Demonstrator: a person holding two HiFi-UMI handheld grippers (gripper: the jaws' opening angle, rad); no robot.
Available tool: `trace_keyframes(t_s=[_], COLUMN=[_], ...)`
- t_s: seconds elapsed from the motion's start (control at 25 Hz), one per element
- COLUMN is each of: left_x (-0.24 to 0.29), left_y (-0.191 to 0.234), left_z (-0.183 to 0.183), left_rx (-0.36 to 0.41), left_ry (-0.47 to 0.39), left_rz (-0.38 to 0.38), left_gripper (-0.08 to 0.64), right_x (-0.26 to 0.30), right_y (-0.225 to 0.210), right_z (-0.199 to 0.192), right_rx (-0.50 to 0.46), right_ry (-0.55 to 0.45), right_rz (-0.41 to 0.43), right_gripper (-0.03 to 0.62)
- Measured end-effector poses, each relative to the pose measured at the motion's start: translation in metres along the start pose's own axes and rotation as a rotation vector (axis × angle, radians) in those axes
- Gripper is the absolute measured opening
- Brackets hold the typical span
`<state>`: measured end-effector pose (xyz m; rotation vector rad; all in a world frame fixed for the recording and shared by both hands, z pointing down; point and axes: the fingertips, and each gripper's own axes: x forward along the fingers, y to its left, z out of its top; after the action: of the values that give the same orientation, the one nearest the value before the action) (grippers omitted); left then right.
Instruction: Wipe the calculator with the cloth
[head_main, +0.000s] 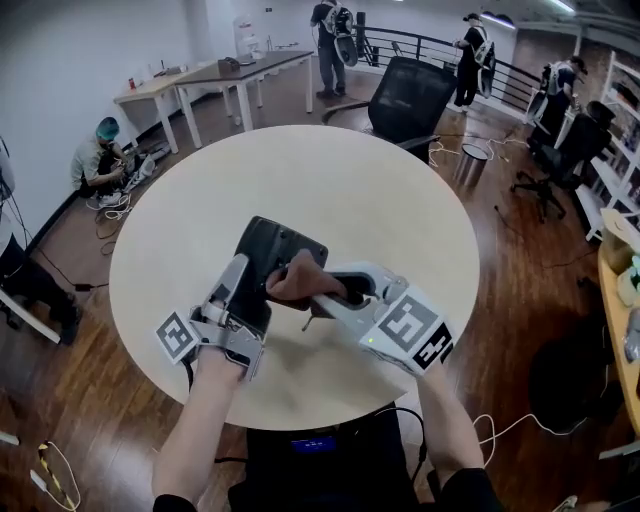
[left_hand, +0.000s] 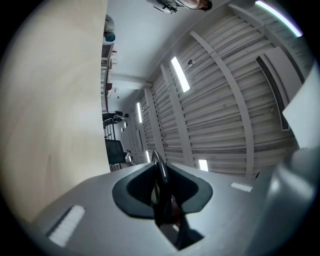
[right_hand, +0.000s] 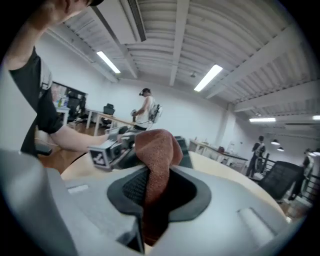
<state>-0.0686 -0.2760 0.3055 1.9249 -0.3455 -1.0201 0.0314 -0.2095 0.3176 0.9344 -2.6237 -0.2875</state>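
Pinching a rust-brown cloth (right_hand: 159, 150) between its jaws, the right tool (right_hand: 152, 202) is closed down to a narrow gap filled with fabric. The cloth runs up between the dark pads and bunches into a rounded wad beyond the tips. In the head view that wad (head_main: 298, 281) presses against the calculator (head_main: 272, 248), with the right tool (head_main: 335, 292) coming in from the right and its marker cube turned up toward the camera.

The left tool (head_main: 243, 272) reaches in from the lower left and grips the calculator by its left edge. In the left gripper view its jaws (left_hand: 161, 197) stand nearly together on a thin dark rim (left_hand: 160, 172), which rises on edge between them. That view is rolled over, so the pale table (left_hand: 55, 100) fills its left side and the ceiling its right.

The calculator shows as a dark slab with rounded corners, over the near half of the round, light table (head_main: 300, 170). Its keys and display cannot be made out, and whether it rests on the table or is lifted off it cannot be told. The cloth covers its lower right part.

A black office chair (head_main: 410, 95) stands at the table's far side.
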Motion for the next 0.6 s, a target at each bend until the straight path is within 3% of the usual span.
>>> trace_keyframes(t_s=[0.12, 0.2, 0.32, 0.6], left_x=[-0.001, 0.0, 0.004, -0.003], left_y=[-0.003, -0.006, -0.008, -0.002], left_z=[0.003, -0.001, -0.007, 0.005], left_rx=[-0.017, -0.022, -0.007, 0.004], left_ry=[0.007, 0.012, 0.02, -0.032], left_rz=[-0.016, -0.027, -0.032, -0.009], left_gripper=[0.067, 0.067, 0.067, 0.069], right_x=[-0.005, -0.001, 0.016, 0.034], right_y=[-0.057, -0.075, -0.06, 0.043], right_z=[0.027, 0.029, 0.018, -0.021], right_rx=[0.068, 0.081, 0.039, -0.102], right_ry=[-0.097, -0.098, -0.035, 0.108], right_rz=[-0.204, -0.252, -0.196, 0.062], right_gripper=[0.083, 0.083, 0.083, 0.083])
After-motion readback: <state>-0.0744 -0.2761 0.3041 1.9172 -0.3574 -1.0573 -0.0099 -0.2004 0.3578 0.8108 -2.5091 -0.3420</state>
